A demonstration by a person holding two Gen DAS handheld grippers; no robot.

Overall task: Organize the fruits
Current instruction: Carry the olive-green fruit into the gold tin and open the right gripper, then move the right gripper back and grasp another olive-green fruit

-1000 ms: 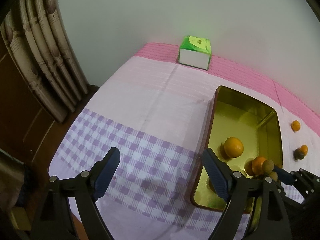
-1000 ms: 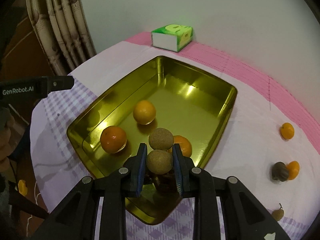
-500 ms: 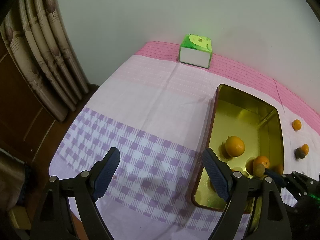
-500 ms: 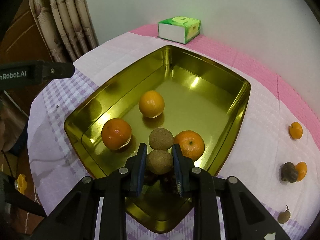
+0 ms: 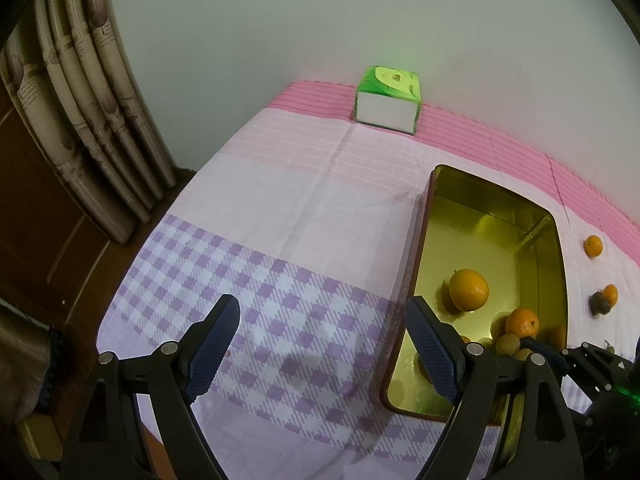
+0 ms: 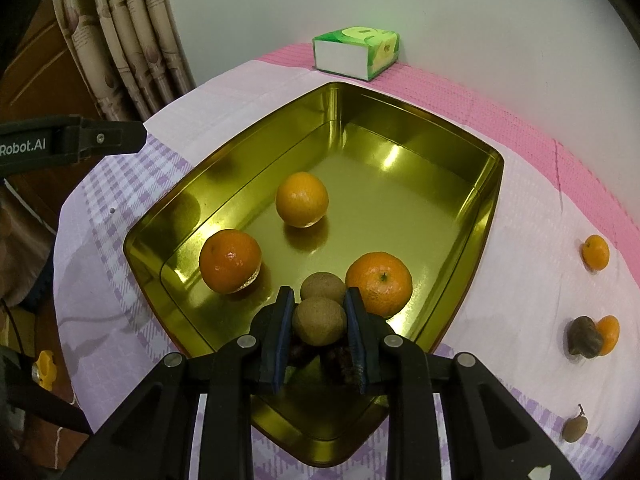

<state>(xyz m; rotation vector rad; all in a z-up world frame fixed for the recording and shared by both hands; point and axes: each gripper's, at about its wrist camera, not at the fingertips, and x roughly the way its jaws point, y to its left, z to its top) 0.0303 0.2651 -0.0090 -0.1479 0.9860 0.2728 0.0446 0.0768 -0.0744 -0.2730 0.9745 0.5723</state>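
The right gripper [image 6: 319, 322] is clenching a small brown fruit [image 6: 319, 321] low in the frame, over the gold tin [image 6: 490, 200], delivering it; next it likely needs releasing beside the other brown fruit [image 6: 323, 287]. The left gripper [image 5: 322, 344] is hanging released over the checked cloth [image 5: 248, 280], holding nothing

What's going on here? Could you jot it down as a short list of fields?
Container: gold tin tray on a pink and purple cloth
In the tray: three oranges and a brown round fruit
Right gripper: shut on another brown fruit, over the tray's near end
Left gripper: open, holding nothing, above the cloth beside the tray
Still outside: two small oranges, a dark fruit, a small brown fruit
Background: green tissue box
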